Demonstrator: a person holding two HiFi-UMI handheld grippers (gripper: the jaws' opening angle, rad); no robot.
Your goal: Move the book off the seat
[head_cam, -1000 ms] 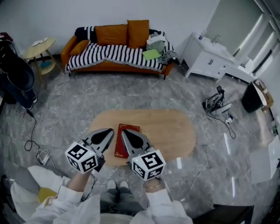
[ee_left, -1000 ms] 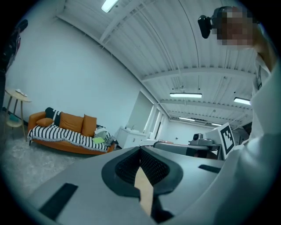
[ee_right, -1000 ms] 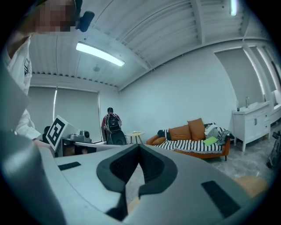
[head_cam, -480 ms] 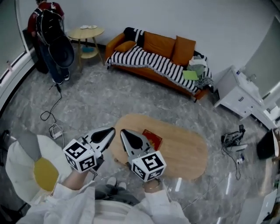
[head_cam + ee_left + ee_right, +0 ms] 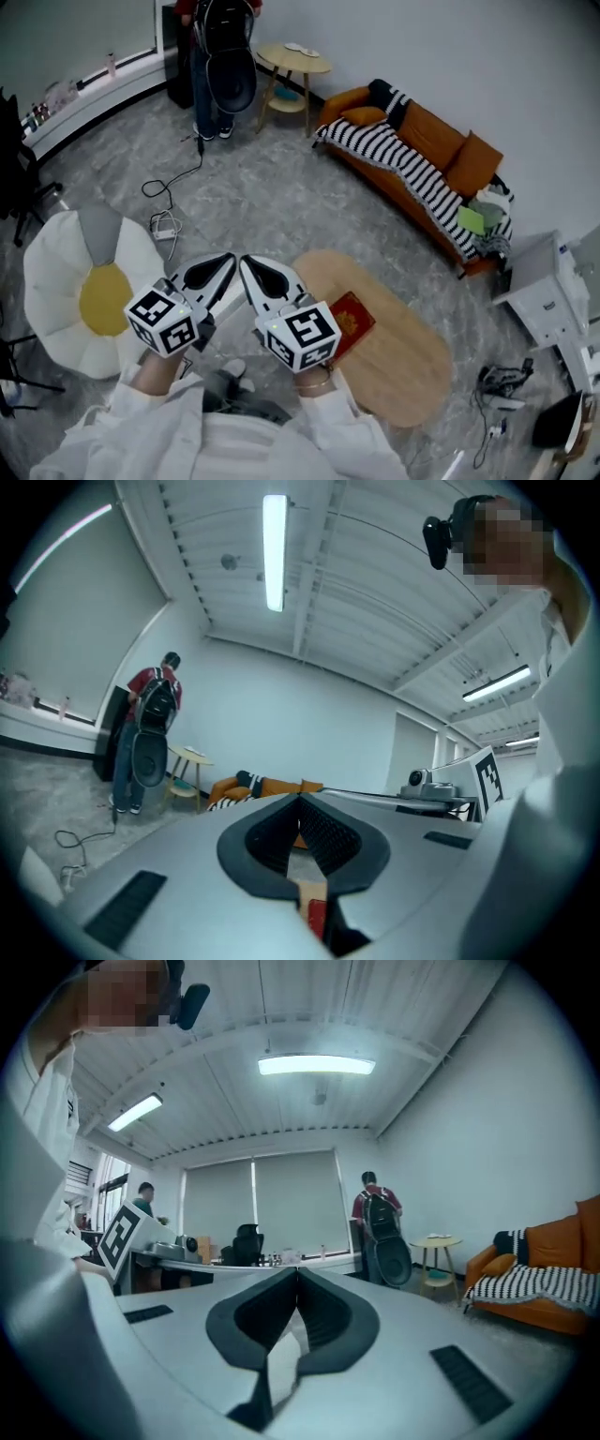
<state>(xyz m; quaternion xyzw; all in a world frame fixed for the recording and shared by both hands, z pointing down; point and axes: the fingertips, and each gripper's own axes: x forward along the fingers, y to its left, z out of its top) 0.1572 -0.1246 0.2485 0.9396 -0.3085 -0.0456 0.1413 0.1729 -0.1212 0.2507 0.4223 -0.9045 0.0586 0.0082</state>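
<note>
The red book (image 5: 356, 319) is lying flat on the oval wooden table (image 5: 412, 366), at the end nearest me, and the cube on my right gripper (image 5: 250, 265) covers part of it from up top. That one and my left gripper (image 5: 223, 261) are both closed tight on nothing, tips close together over the grey marble floor (image 5: 281, 197). There's a white daisy-shaped cushion (image 5: 56, 281) on my left. Further out there's an orange sofa (image 5: 436, 150) with a striped blanket (image 5: 389, 150), and a person (image 5: 364, 1206) by a small round table (image 5: 292, 58).

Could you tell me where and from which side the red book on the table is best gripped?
Probably by its edge nearest the table's rim. The red book lies flat and thin on the wooden table, so open the right tool and slide in low from the person's side.
</note>
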